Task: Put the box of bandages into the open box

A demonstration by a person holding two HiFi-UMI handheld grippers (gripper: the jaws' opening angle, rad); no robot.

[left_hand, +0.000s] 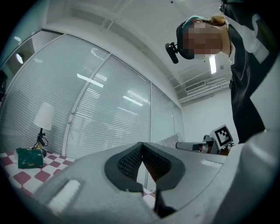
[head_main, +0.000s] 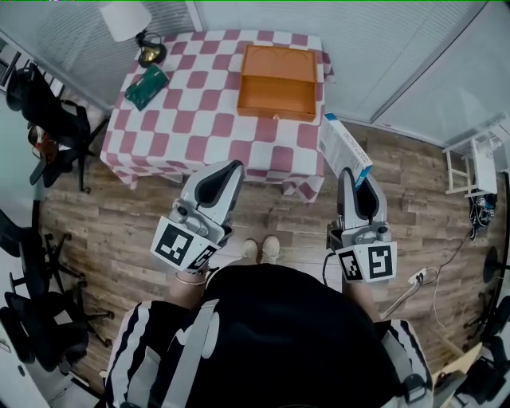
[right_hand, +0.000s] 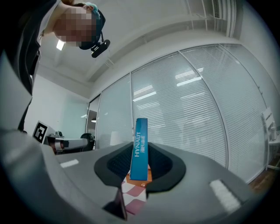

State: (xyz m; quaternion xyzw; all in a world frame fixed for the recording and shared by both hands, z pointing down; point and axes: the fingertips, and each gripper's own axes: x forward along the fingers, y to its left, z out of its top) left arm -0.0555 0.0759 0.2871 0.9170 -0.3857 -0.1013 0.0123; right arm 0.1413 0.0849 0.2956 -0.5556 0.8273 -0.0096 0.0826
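Observation:
The box of bandages [head_main: 344, 149], white with a blue edge, stands up out of my right gripper [head_main: 354, 178], which is shut on its lower end. In the right gripper view its blue edge [right_hand: 140, 146] sits upright between the pads of that gripper [right_hand: 140, 162]. The open orange box [head_main: 276, 83] lies on the checkered table [head_main: 207, 119], ahead and to the left of the held box; a sliver of the orange box [right_hand: 141, 178] shows under the blue edge. My left gripper [head_main: 230, 168] hangs over the table's near edge, shut with nothing in it, its gripper pads [left_hand: 141, 152] meeting.
A green packet [head_main: 147, 86] and a white lamp [head_main: 127, 19] stand at the table's far left corner; the lamp [left_hand: 43, 117] and packet [left_hand: 29, 158] also show in the left gripper view. Black chairs [head_main: 48, 119] crowd the left. A white rack [head_main: 474, 163] and cables lie at the right.

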